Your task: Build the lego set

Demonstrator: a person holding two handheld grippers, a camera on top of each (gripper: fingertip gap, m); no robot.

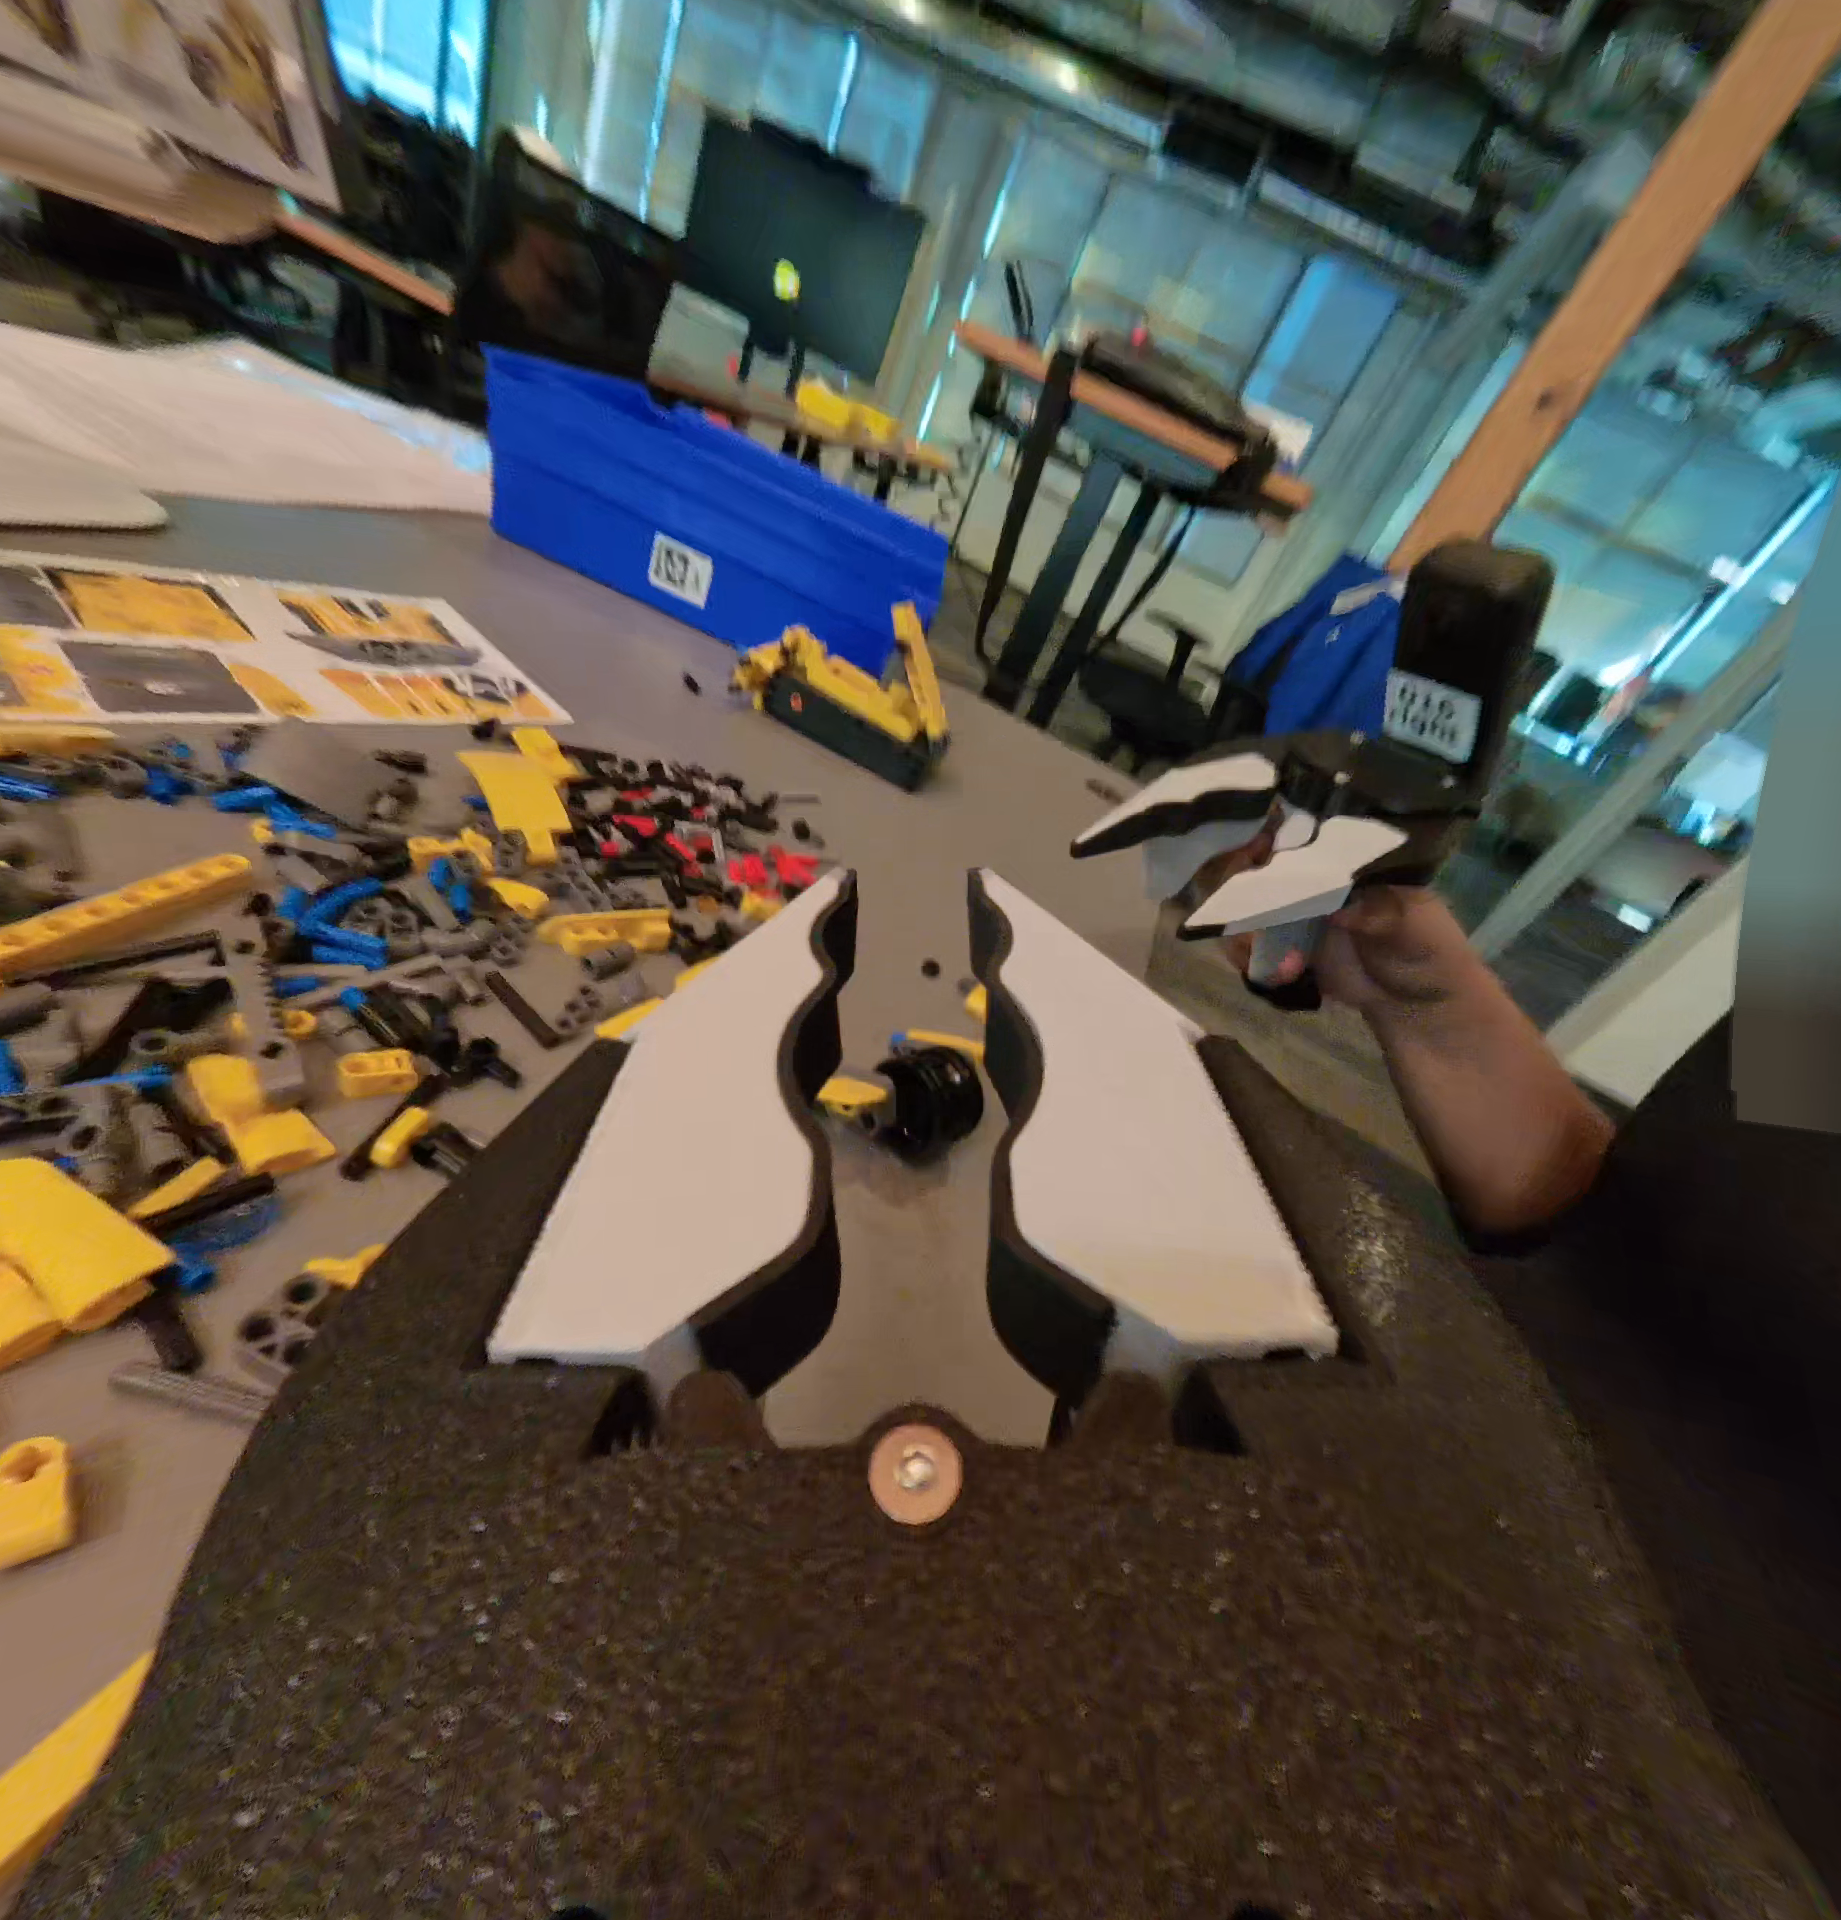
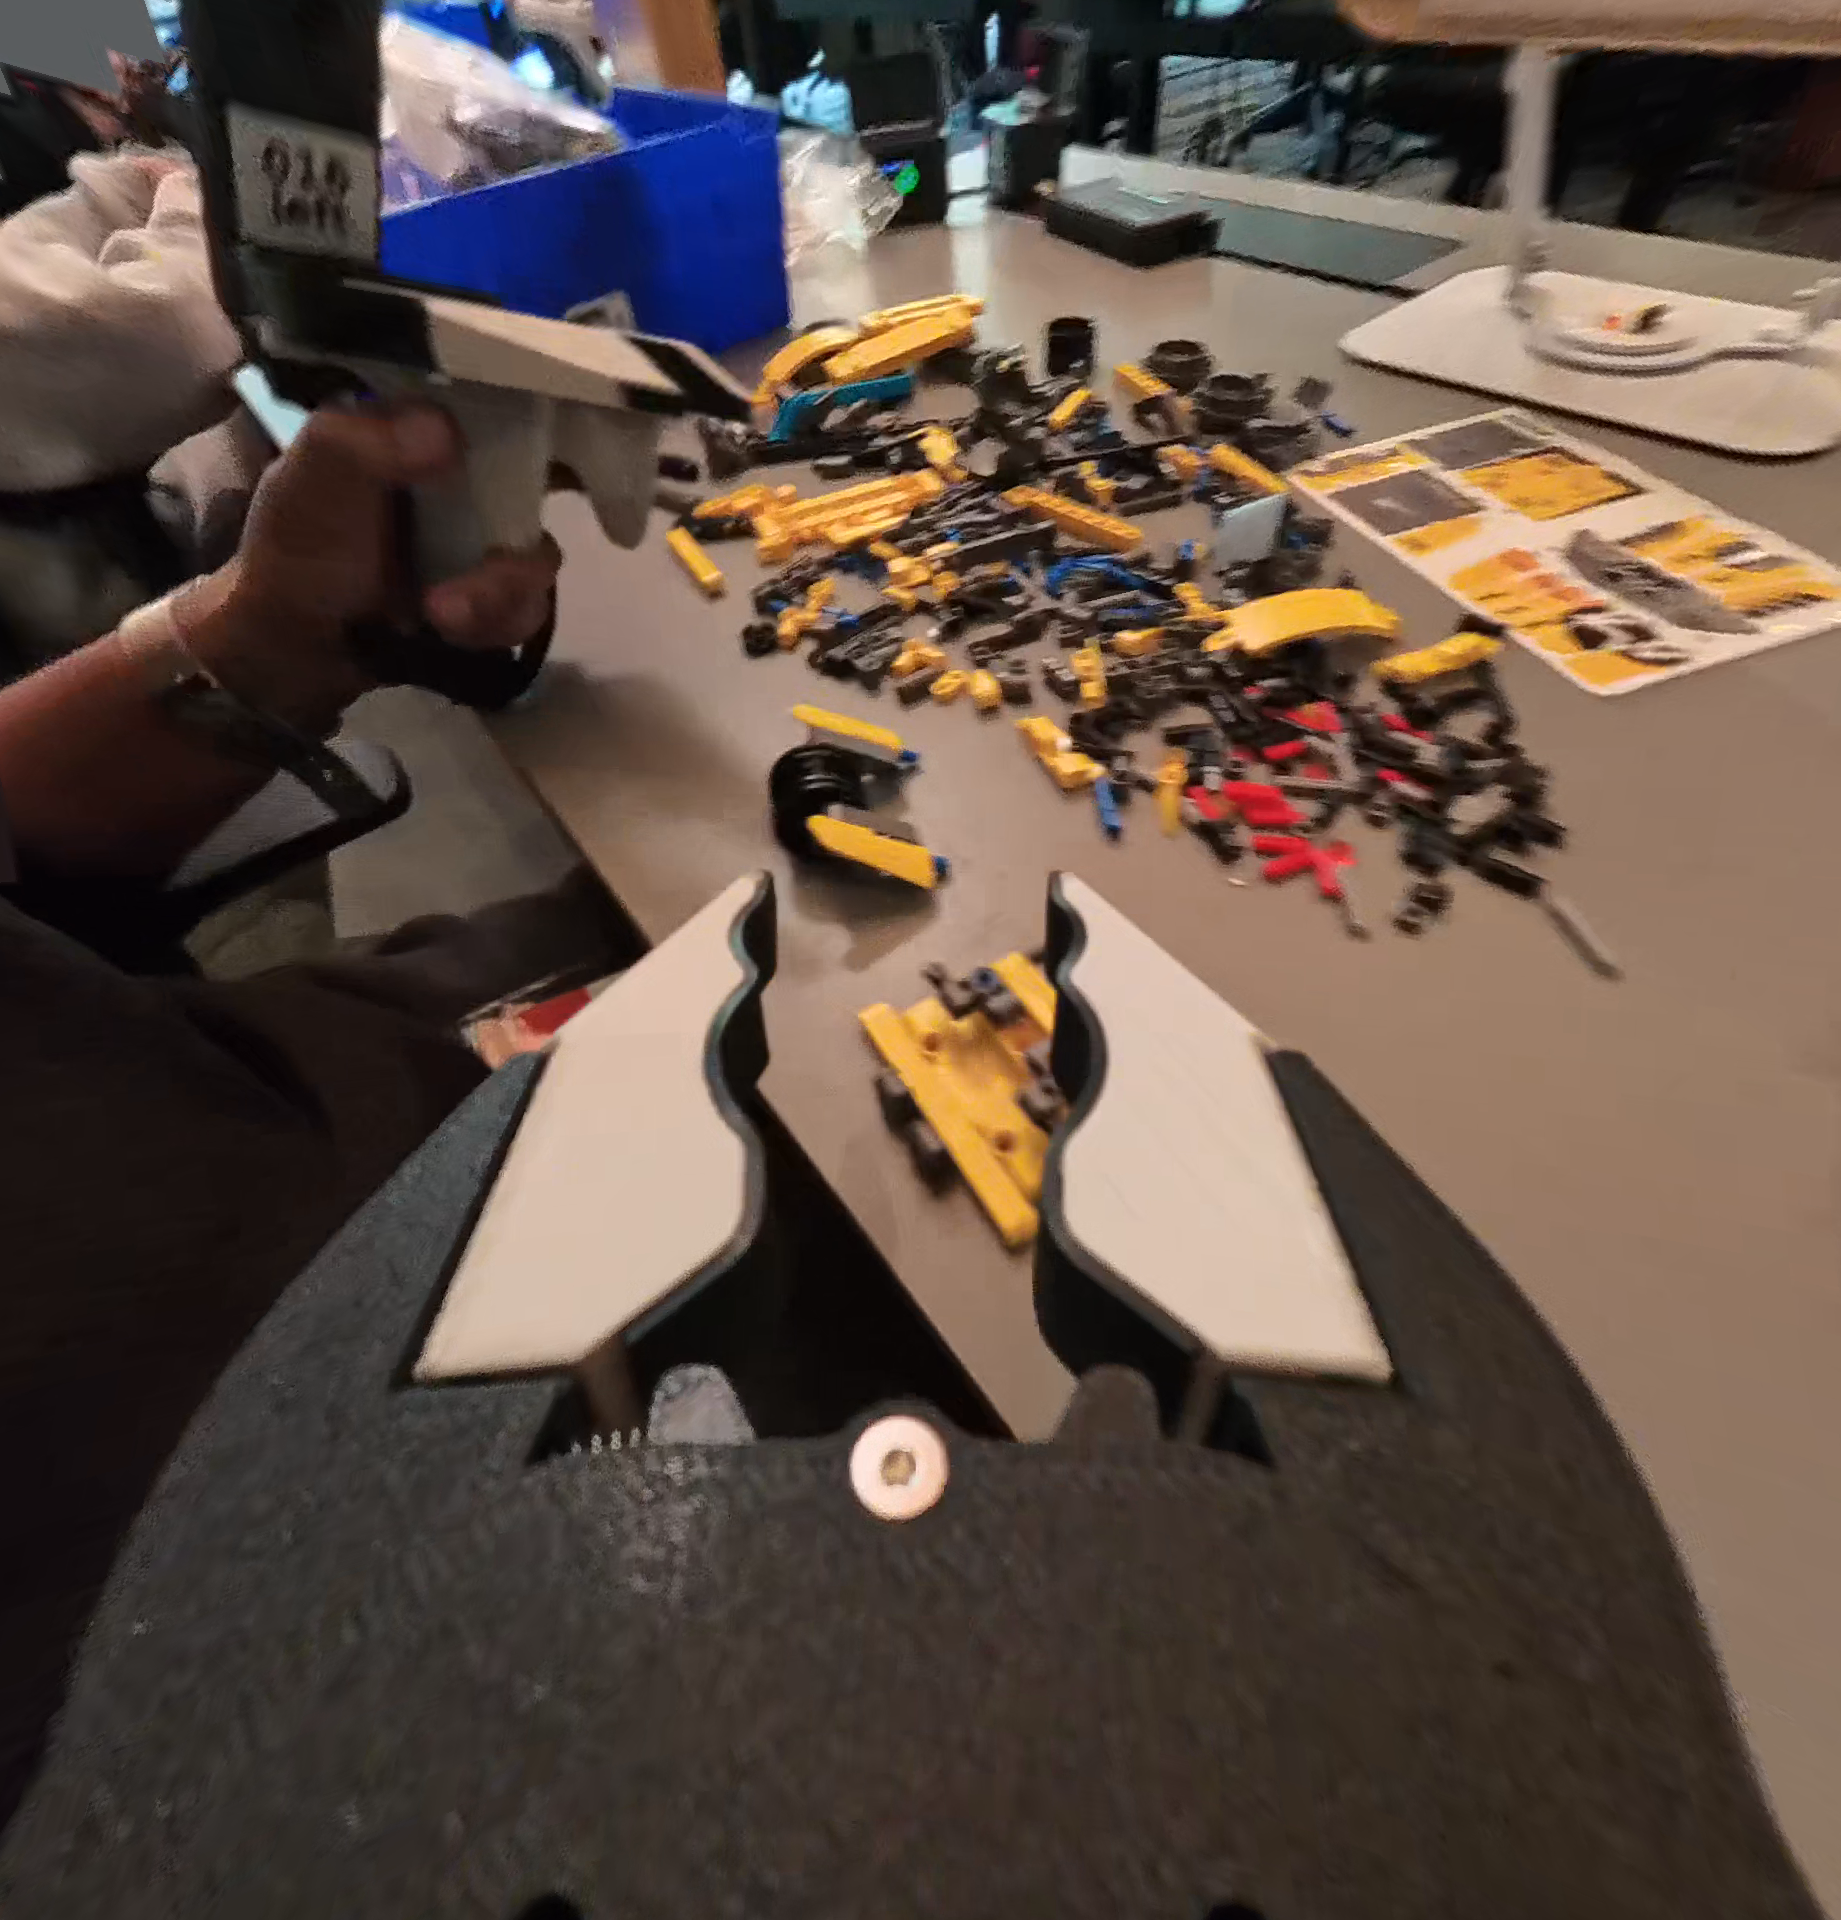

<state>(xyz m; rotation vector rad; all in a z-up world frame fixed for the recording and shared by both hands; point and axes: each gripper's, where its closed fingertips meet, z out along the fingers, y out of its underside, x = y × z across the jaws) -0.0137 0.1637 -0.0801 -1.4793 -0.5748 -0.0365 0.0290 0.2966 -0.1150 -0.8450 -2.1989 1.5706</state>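
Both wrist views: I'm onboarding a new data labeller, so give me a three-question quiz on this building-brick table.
1. True or false: the left gripper is shut on the black wheel piece.
2. Which lies between the fingers of the right gripper in its own view? A) a red pin B) the small yellow assembly C) the instruction sheet
3. Fill in: the container behind the loose brick pile is a ____ bin.

Key: 1 false, its jaws stand apart and the wheel piece rests on the grey table; 2 B; 3 blue.
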